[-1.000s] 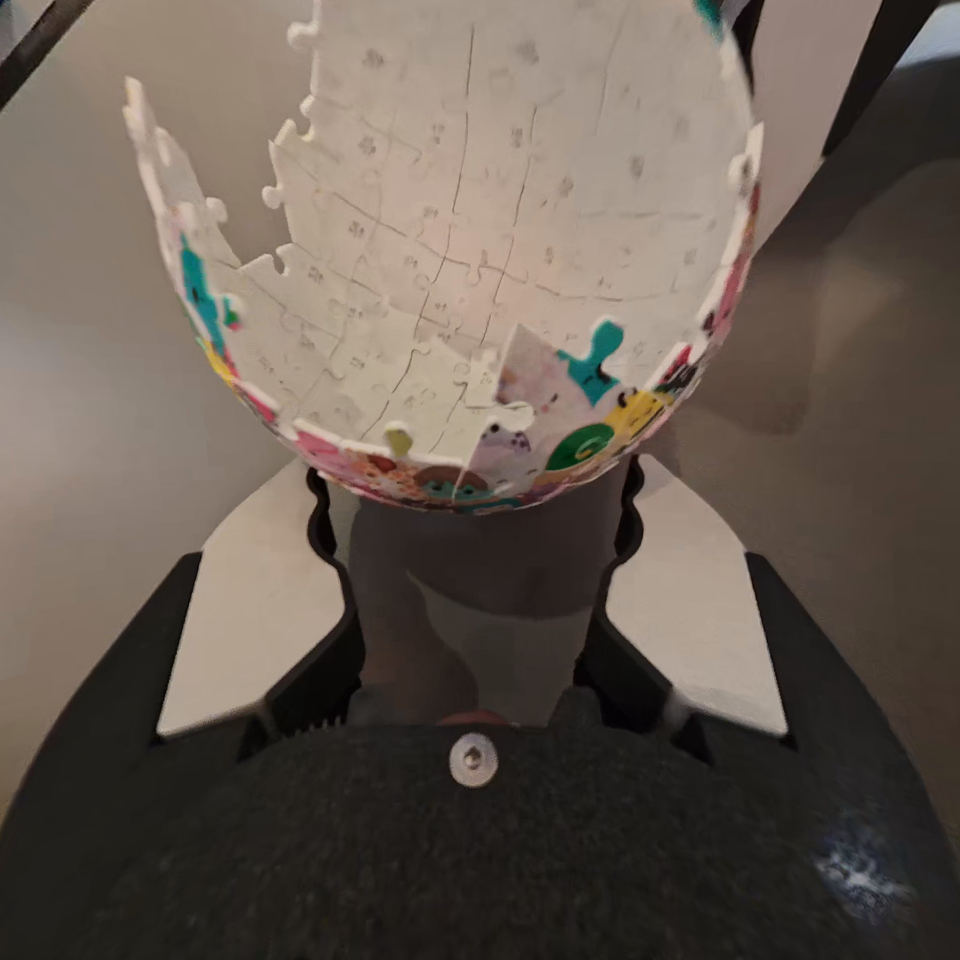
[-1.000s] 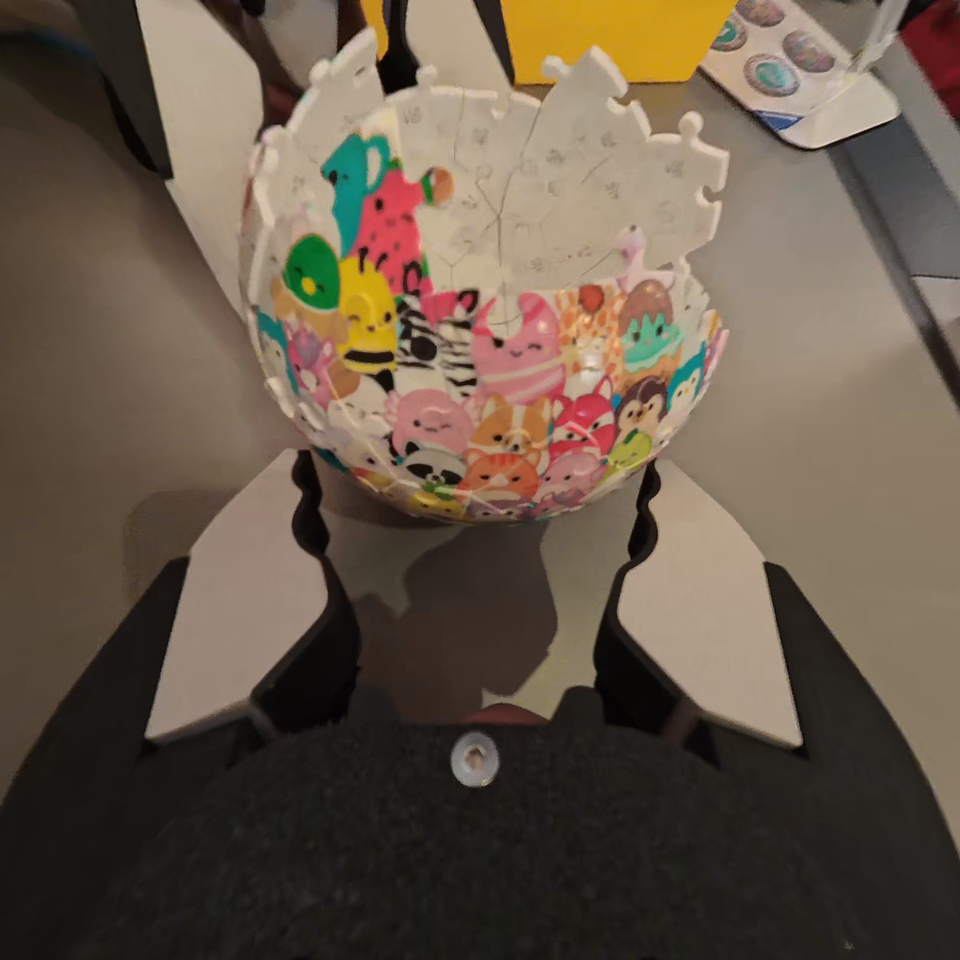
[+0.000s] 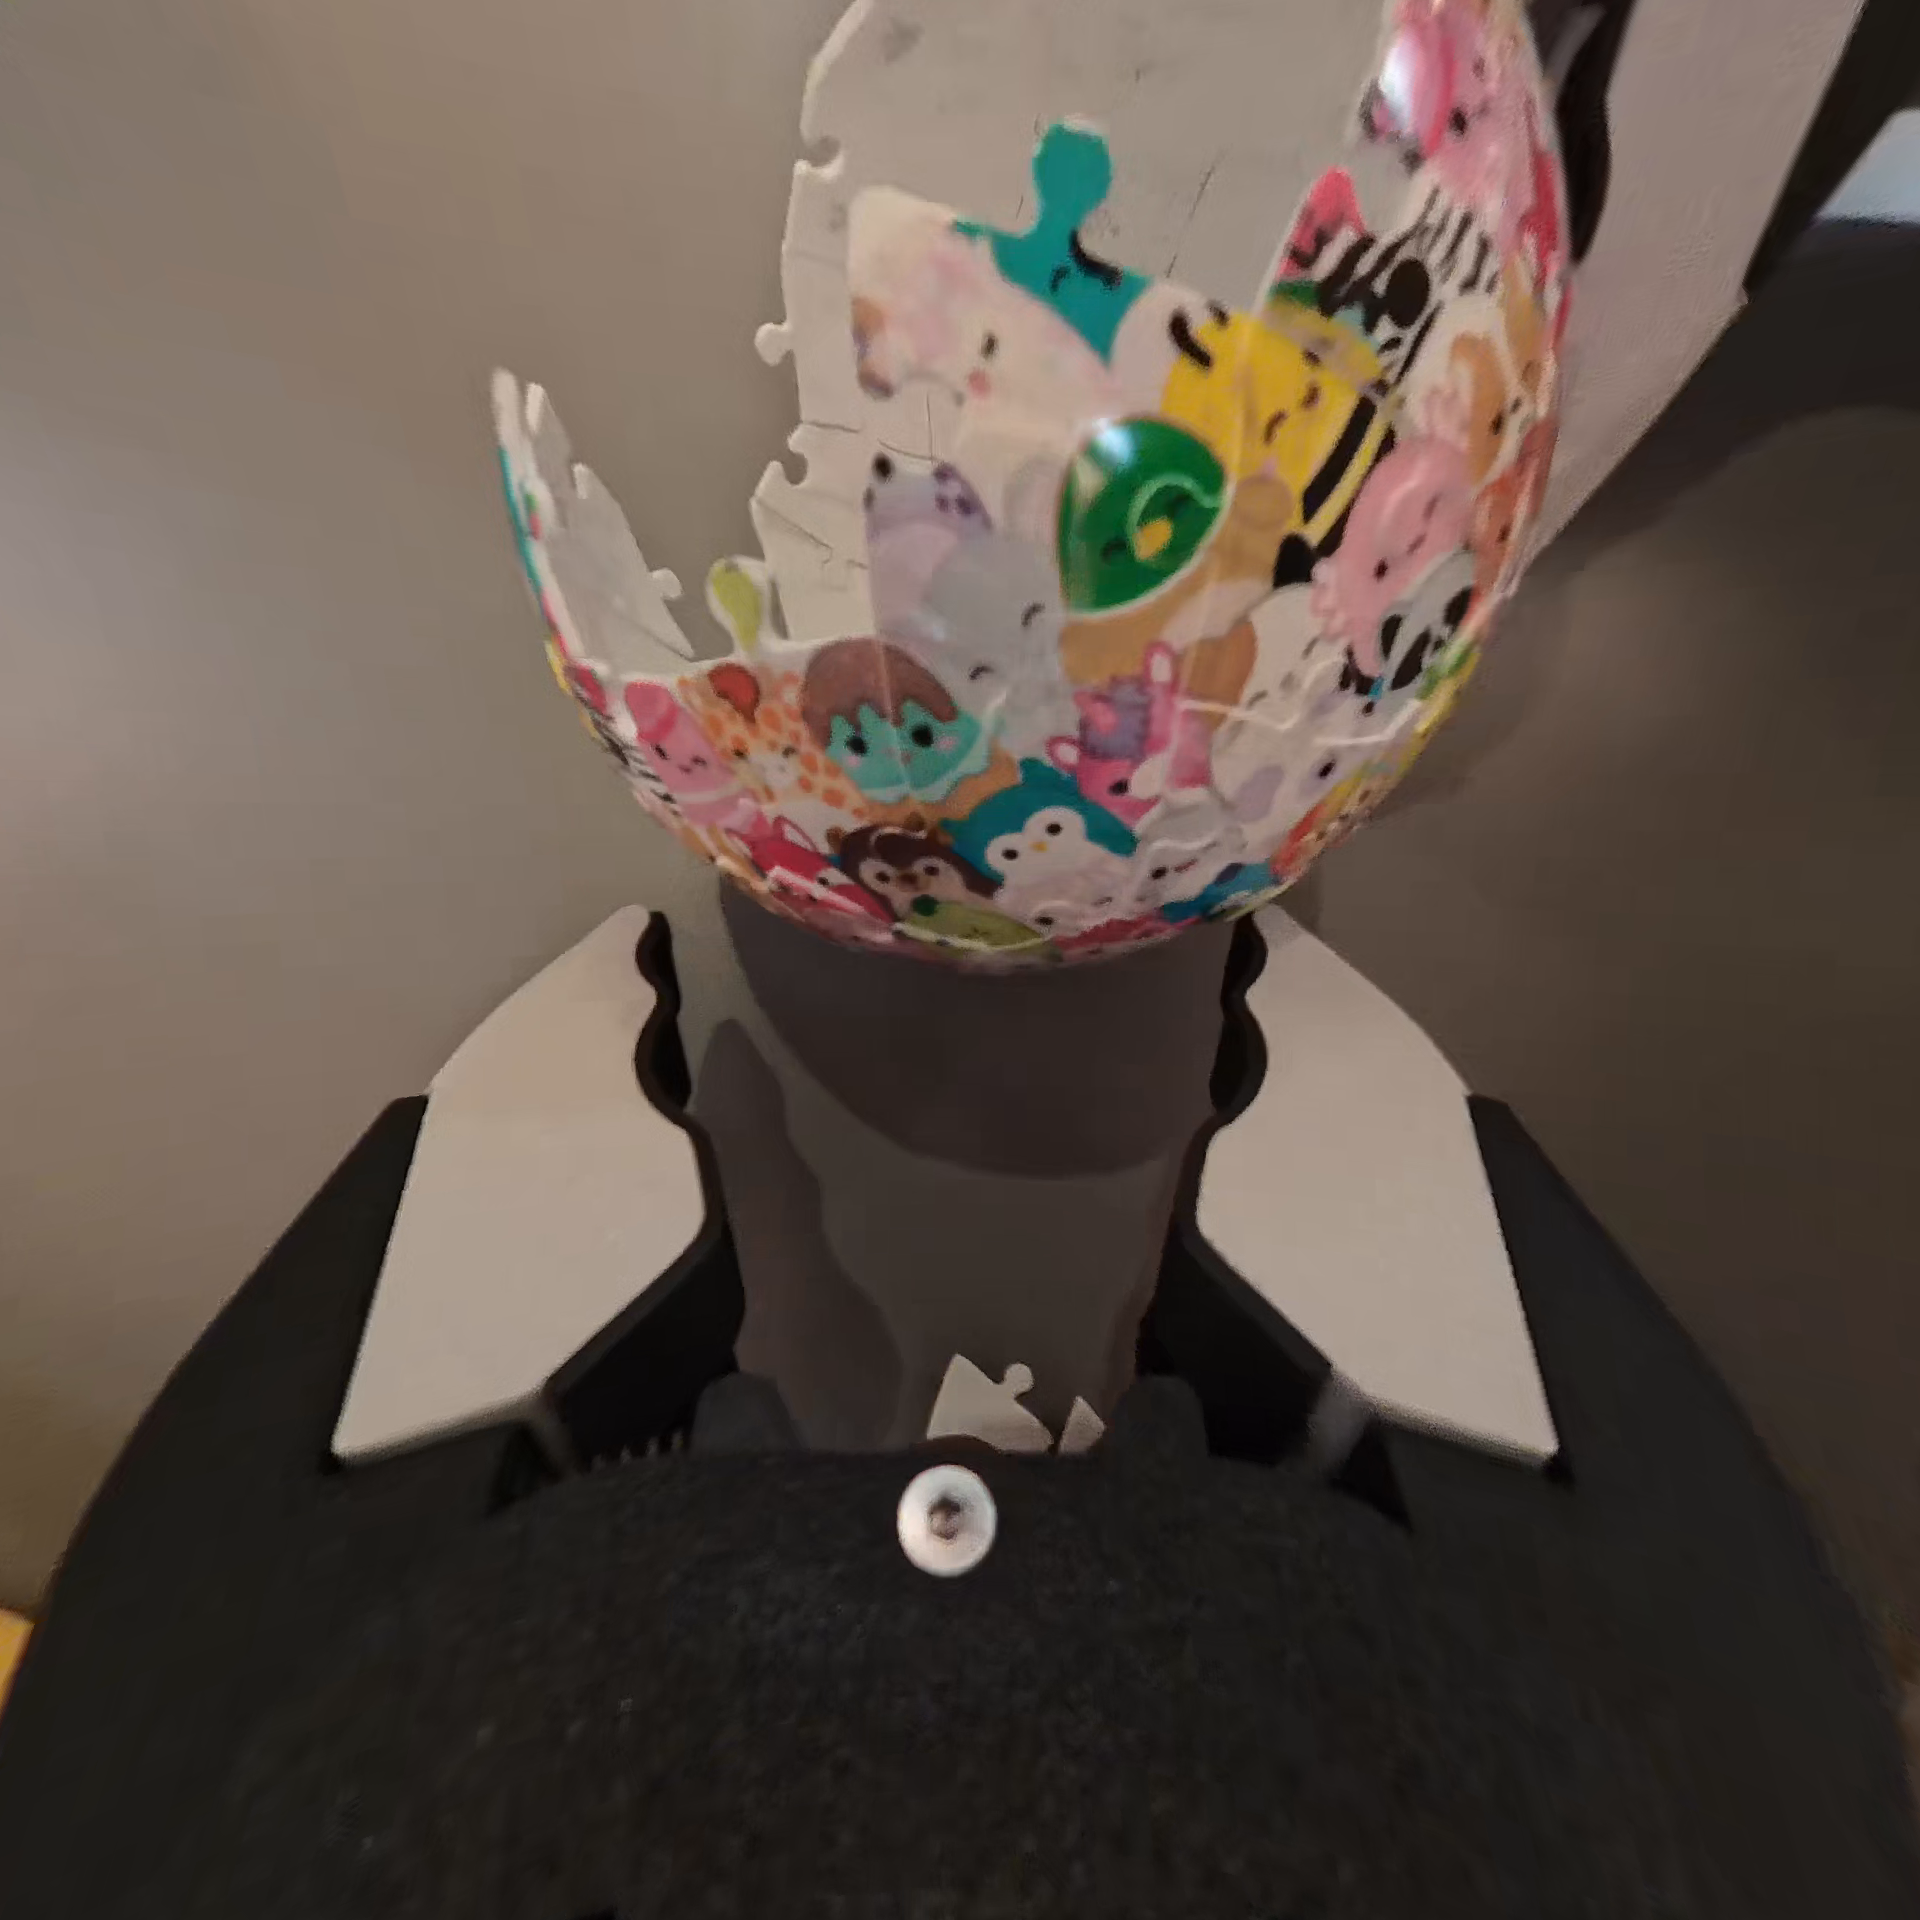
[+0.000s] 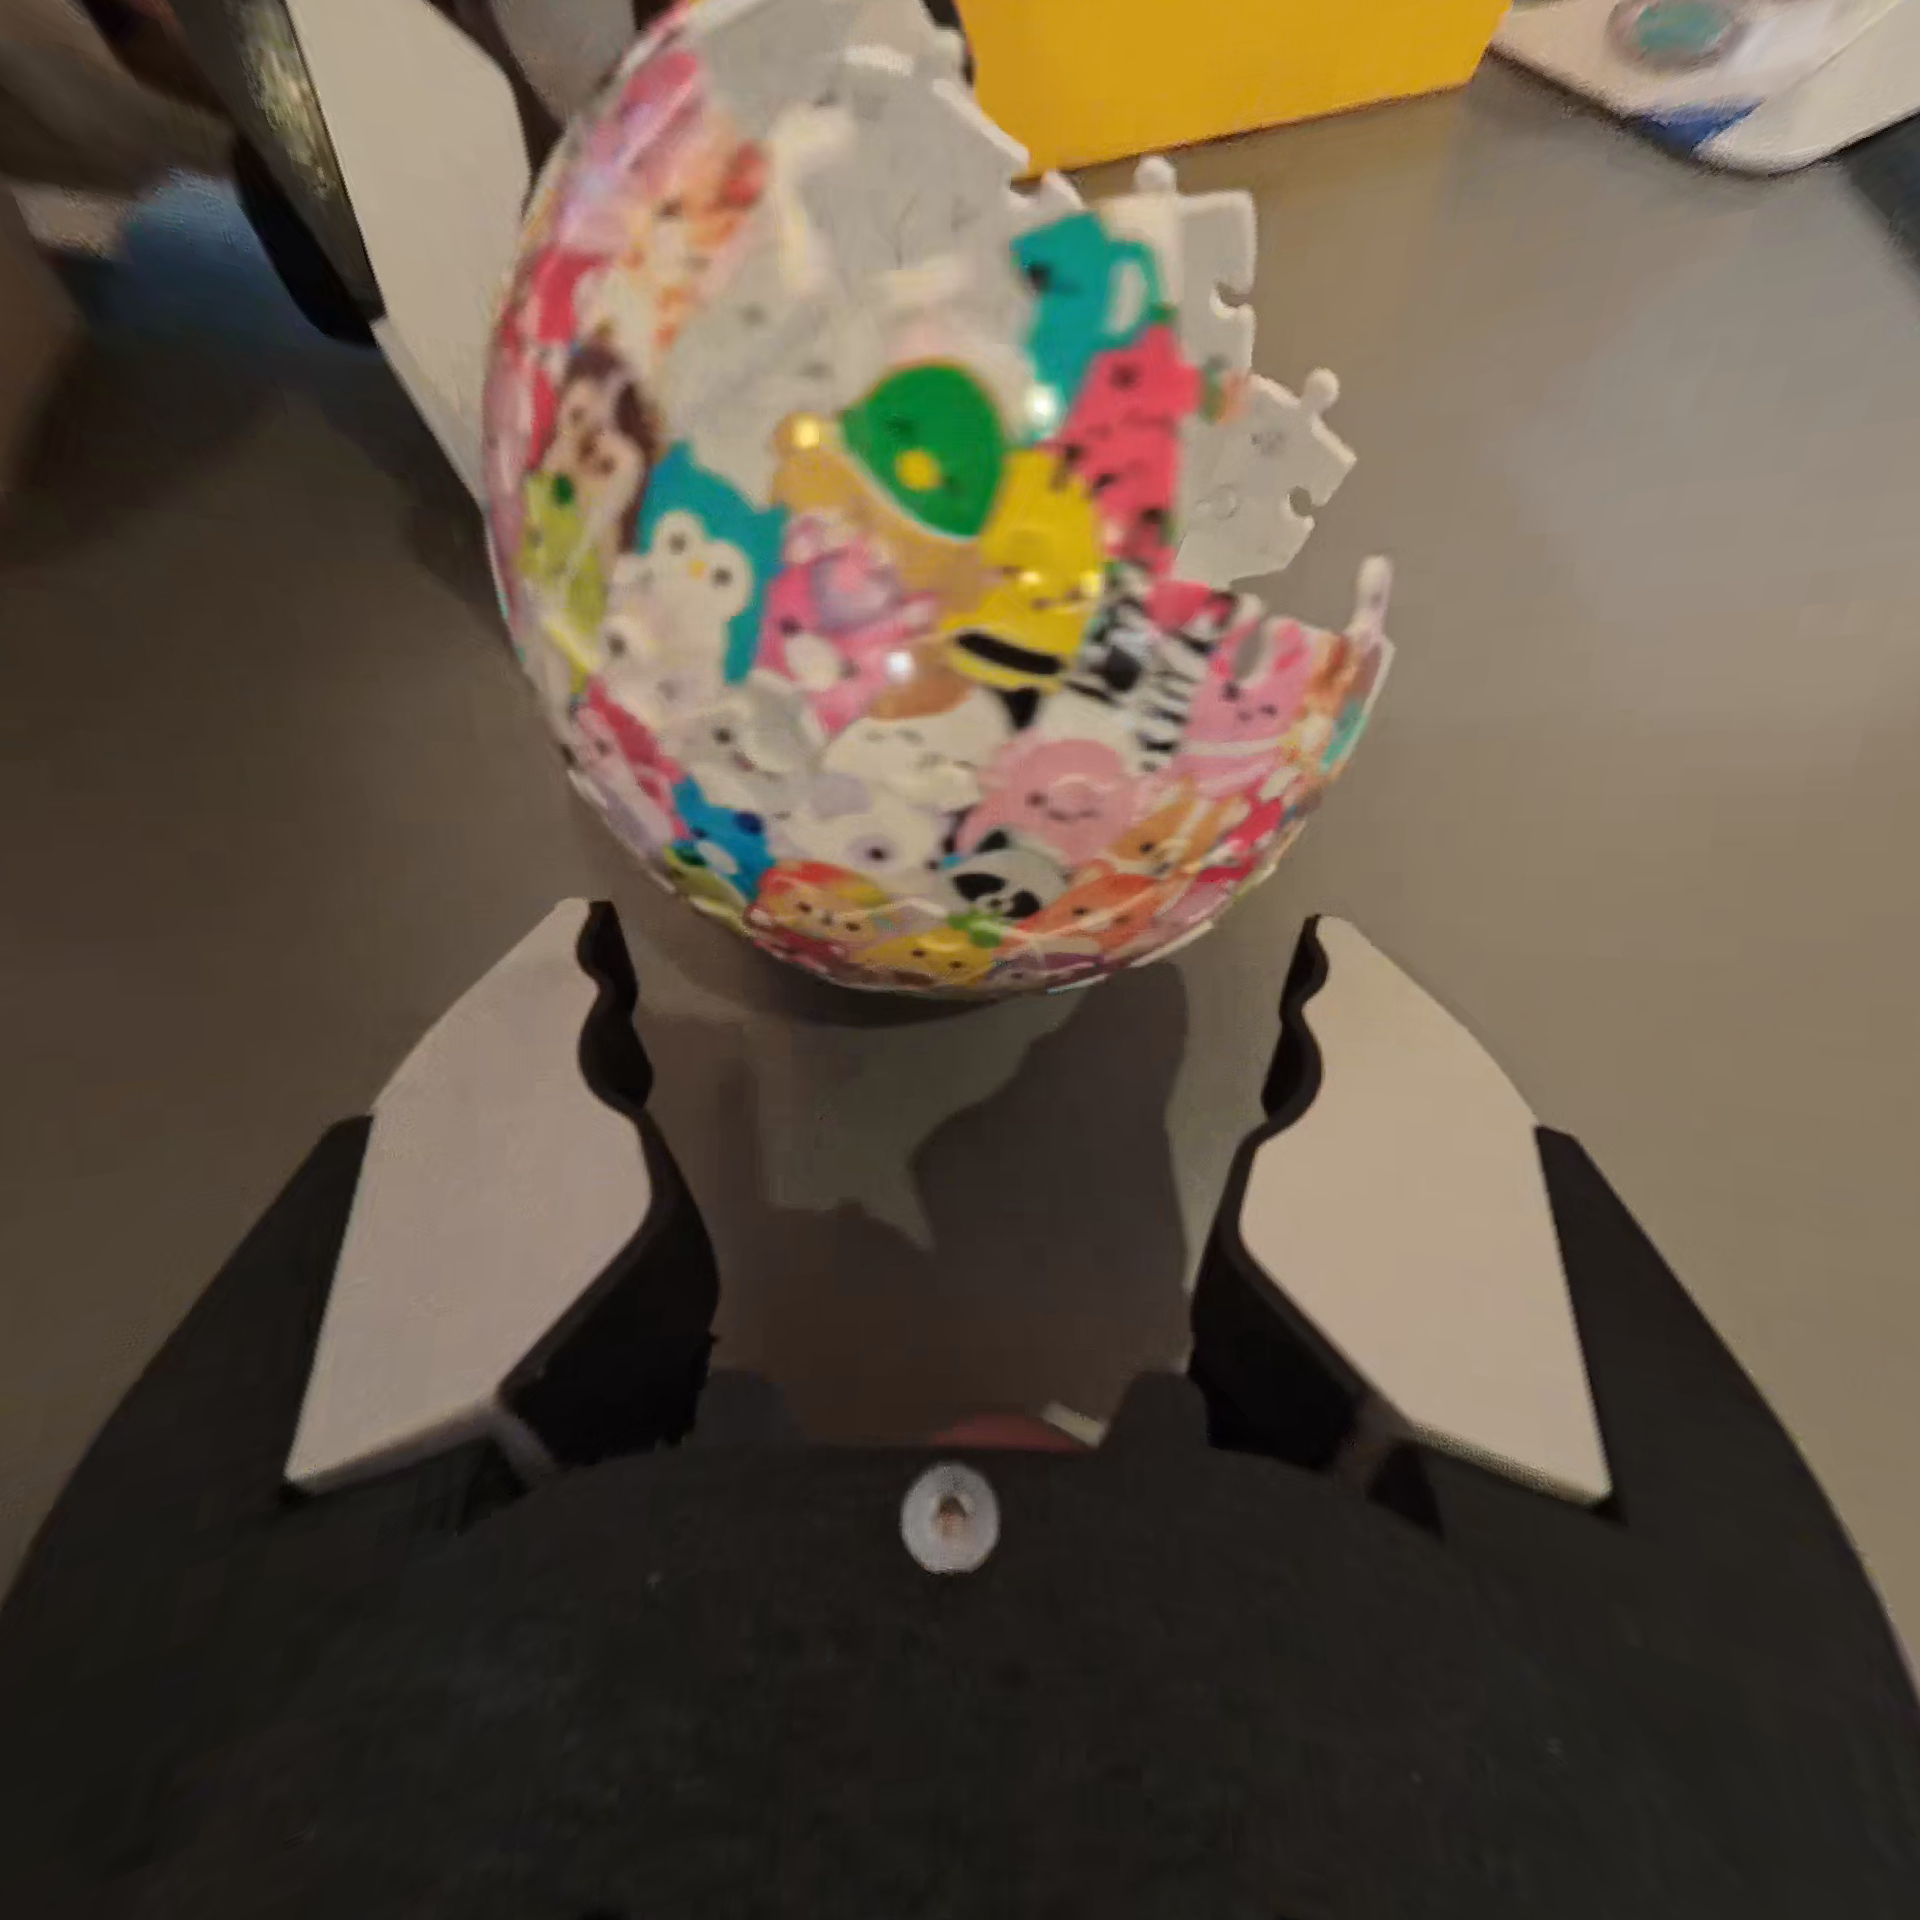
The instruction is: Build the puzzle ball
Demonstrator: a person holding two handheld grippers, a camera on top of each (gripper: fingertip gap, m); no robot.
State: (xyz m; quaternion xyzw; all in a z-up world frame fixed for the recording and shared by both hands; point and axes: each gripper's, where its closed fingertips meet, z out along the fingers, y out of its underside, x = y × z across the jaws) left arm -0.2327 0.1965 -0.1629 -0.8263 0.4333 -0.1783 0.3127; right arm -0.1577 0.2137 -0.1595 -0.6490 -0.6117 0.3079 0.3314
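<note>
Rolled puzzle ball [image 3: 1091, 644]; only right view shows yellow box [image 4: 1226, 73].

We see the puzzle ball [image 3: 1091, 623] turned since a second ago: in the left wrist view its printed outside has replaced the white inside, and two loose white pieces [image 3: 1003, 1413] now show between our left tongs [image 3: 951, 997].

Yellow box [image 4: 1226, 73] on grey table [image 4: 1662, 623]
</note>
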